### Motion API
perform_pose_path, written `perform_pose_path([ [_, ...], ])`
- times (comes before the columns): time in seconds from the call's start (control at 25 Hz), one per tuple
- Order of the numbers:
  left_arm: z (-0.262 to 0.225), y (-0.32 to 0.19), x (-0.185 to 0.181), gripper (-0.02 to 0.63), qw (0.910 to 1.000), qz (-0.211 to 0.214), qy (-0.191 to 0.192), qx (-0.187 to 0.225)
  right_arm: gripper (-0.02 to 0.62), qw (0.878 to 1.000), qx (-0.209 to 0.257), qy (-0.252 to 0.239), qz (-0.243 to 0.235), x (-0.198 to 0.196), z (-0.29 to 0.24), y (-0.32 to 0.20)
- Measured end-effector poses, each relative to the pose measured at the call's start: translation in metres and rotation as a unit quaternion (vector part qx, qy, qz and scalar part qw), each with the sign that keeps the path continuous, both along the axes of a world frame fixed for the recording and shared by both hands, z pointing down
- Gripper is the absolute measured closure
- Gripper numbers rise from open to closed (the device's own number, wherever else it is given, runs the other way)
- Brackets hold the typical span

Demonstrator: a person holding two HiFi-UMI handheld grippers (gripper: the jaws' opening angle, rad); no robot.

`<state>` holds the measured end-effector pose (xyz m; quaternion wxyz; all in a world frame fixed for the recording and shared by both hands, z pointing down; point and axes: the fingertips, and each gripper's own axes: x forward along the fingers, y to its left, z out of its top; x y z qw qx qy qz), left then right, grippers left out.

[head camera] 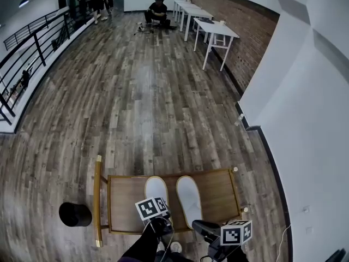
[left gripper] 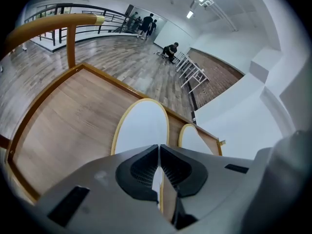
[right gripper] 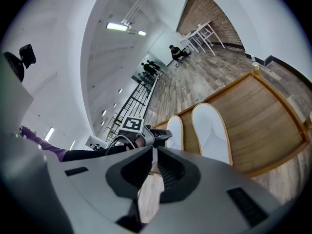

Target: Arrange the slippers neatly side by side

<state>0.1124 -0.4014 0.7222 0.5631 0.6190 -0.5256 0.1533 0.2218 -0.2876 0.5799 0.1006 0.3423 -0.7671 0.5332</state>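
Room: You stand in a long hall with a dark plank floor (head camera: 136, 91), a brick wall, white tables (head camera: 215, 31) far ahead and a black railing (head camera: 32, 42) at the left.
Surface: Right below you is a low wooden stand (head camera: 223, 173) with a raised rim and a rounded golden bar at its left side.
Slippers: The left slipper (head camera: 156, 190) and the right slipper (head camera: 188, 198) lie on the stand, near its middle.
Long axis: Both point away from you, heels toward your grippers. They look parallel, with one narrow strip of wood between them, and I see no contact.
Left gripper (left gripper: 159, 147): It is just behind the heel of the left slipper and points down at it. Its jaws are closed together and hold nothing.
Right gripper (right gripper: 153, 150): It is at the near rim, behind the right slipper and a little more apart from it. Only a thin slit stays between its jaws, and nothing is in it.
Nearer hand: Each gripper is nearer to the slipper on its own side.
Materials: The slippers are white and flat, probably soft cloth, with a thin yellowish edge and rounded toes. The stand is smooth varnished wood.
Judgement: The pair seems already neat, so probably you need only a small push at a heel, if any.
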Motion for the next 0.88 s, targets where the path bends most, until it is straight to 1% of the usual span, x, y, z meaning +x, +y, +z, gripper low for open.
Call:
perform_pose_path([
  [0.12, 0.0, 0.001, 0.0, 0.594, 1.0, 0.002, -0.003, 0.001, 0.565, 1.0, 0.0, -0.003, -0.001, -0.002, -0.002, 0.0],
  [0.24, 0.001, 0.001, 0.001, 0.592, 0.9996, 0.021, -0.019, 0.01, 0.565, 1.0, 0.001, -0.001, -0.006, -0.005, -0.001, 0.0],
  [0.44, 0.002, 0.006, 0.007, 0.592, 0.9983, 0.045, -0.028, 0.024, 0.565, 1.0, 0.002, -0.002, -0.011, -0.008, 0.001, 0.004],
  [0.6, -0.002, 0.005, 0.014, 0.592, 0.9952, 0.081, -0.042, 0.036, 0.565, 1.0, 0.002, 0.001, -0.012, -0.006, 0.0, 0.003],
  [0.76, -0.005, 0.007, 0.018, 0.592, 0.9941, 0.093, -0.042, 0.038, 0.565, 1.0, 0.003, 0.001, -0.012, -0.006, 0.0, 0.005],
  [0.88, -0.007, 0.009, 0.019, 0.592, 0.9919, 0.109, -0.048, 0.044, 0.565, 1.0, 0.003, 0.0, -0.011, -0.008, 0.0, 0.005],
])
